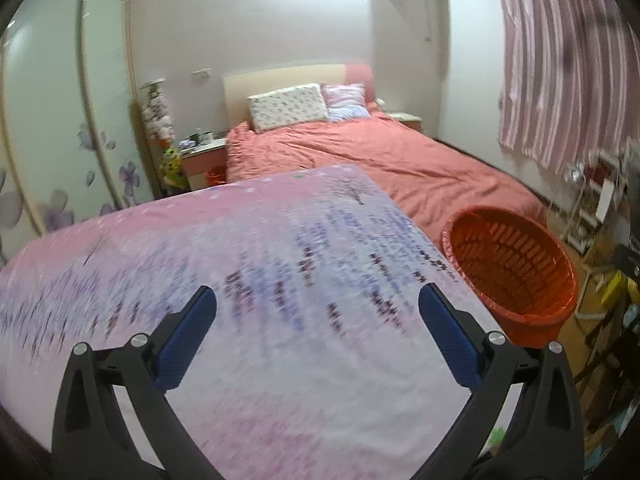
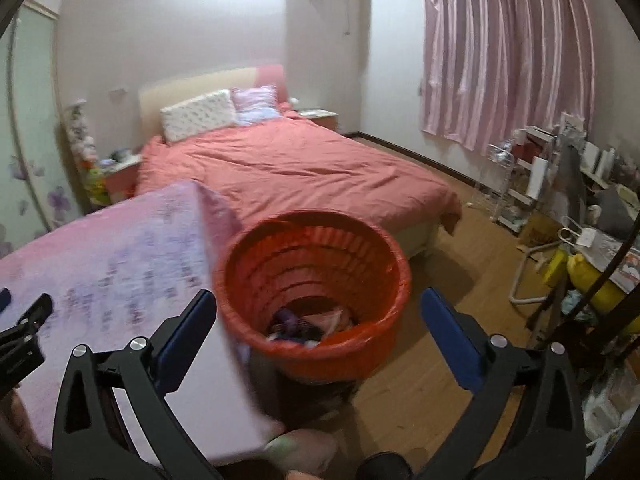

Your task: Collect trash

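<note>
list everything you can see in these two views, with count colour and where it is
basket: 1, orange-red, on the wood floor between the table and the bed, mixed scraps at the bottom
table cover: 1, pink and lilac with dark print, over the near table
bed: 1, salmon cover, against the far wall
pillows: 2, one white floral, one pink and blue, at the headboard
curtain: 1, pink striped, right wall
wardrobe: 1, pale doors with purple flowers, left
bedside tables: 2, pink and white, one each side of the bed
clutter rack: 1, white, right, below the curtain
left gripper: 1, black with blue pads, jaws wide open, nothing between them
right gripper: 1, same colours, jaws wide open over the basket, empty
</note>
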The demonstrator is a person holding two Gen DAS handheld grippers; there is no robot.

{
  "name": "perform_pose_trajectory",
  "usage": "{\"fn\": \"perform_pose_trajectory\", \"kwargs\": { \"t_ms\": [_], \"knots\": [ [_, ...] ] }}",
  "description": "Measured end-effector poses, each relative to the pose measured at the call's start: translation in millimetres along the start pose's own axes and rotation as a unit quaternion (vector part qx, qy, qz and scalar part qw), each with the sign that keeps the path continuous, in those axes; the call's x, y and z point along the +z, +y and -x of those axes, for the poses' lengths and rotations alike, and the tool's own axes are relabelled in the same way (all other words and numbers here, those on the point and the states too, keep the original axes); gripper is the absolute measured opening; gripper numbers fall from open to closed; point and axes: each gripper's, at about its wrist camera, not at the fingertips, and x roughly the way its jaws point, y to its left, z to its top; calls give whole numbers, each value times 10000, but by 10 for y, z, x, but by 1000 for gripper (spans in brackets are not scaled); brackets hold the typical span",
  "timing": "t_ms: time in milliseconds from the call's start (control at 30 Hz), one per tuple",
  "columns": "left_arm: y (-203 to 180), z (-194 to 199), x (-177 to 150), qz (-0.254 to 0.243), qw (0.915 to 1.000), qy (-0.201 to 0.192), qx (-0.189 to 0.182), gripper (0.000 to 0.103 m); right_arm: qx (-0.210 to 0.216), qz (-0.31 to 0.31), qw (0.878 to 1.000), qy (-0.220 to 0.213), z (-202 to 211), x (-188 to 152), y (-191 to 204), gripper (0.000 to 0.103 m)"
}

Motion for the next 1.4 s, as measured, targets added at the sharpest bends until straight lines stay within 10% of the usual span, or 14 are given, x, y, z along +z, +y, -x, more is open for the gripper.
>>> {"fn": "perform_pose_trajectory", "kwargs": {
  "t_ms": [167, 733, 1400],
  "knots": [
    [353, 361, -246, 371, 9990, -158, 212, 99, 759, -269, 9957, -455, 402, -254, 65, 101],
    [526, 917, -666, 655, 9961, -294, 519, 99, -722, -9, 9960, -532, 687, -619, 649, 101],
    [542, 902, -703, 880, 9950, -17, 468, 99, -593, 60, 9981, -133, 668, -737, 725, 101]
  ]
}}
